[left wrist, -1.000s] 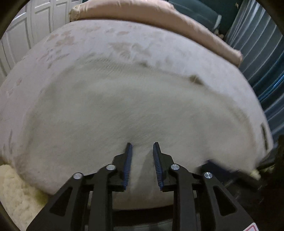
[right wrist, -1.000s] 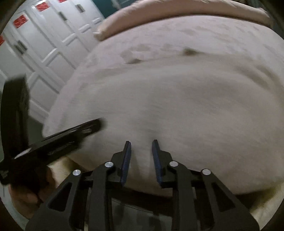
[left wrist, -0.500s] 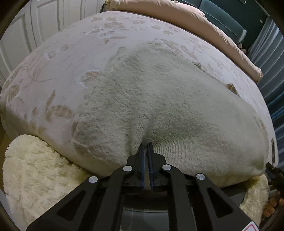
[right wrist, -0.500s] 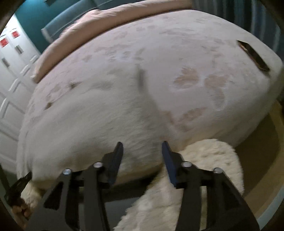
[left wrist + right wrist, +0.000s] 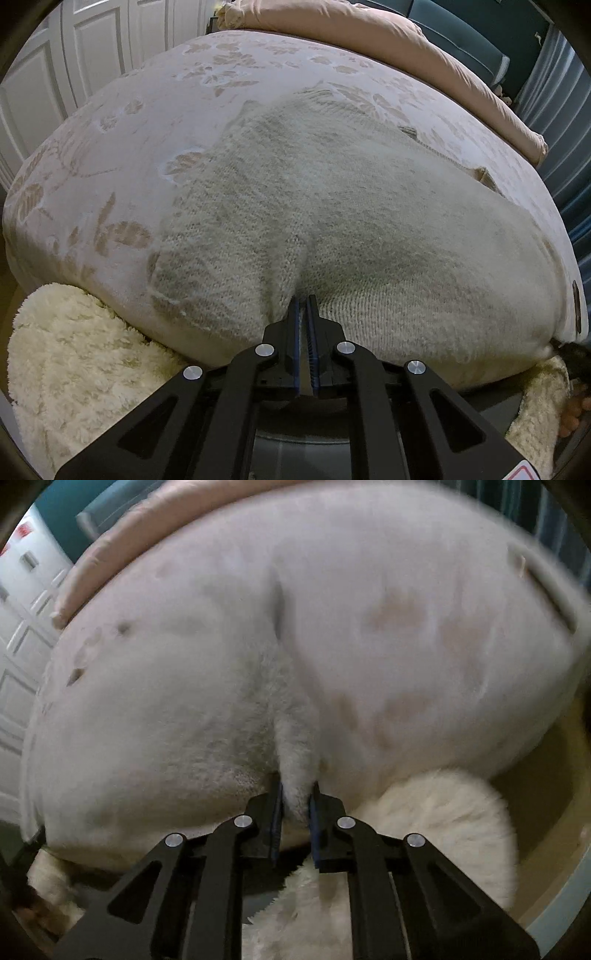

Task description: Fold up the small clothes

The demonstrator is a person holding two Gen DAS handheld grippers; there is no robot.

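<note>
Knitted cream sweater [image 5: 332,206] lay spread on the bed [image 5: 110,155], hem at its near edge. I had the left hand-held gripper [image 5: 303,314] and right hand-held gripper [image 5: 295,801] each clamped on that hem (soft, floppy, light, I judged), best held there.

One cream knitted garment [image 5: 332,206] spread across one bed [image 5: 122,147] with a leaf-patterned cover, two black grippers, the left gripper [image 5: 303,306] and the right gripper [image 5: 295,794], at its near edge, one fluffy cream rug [image 5: 74,362] below, one pink duvet [image 5: 369,40] bunched at the far end
</note>
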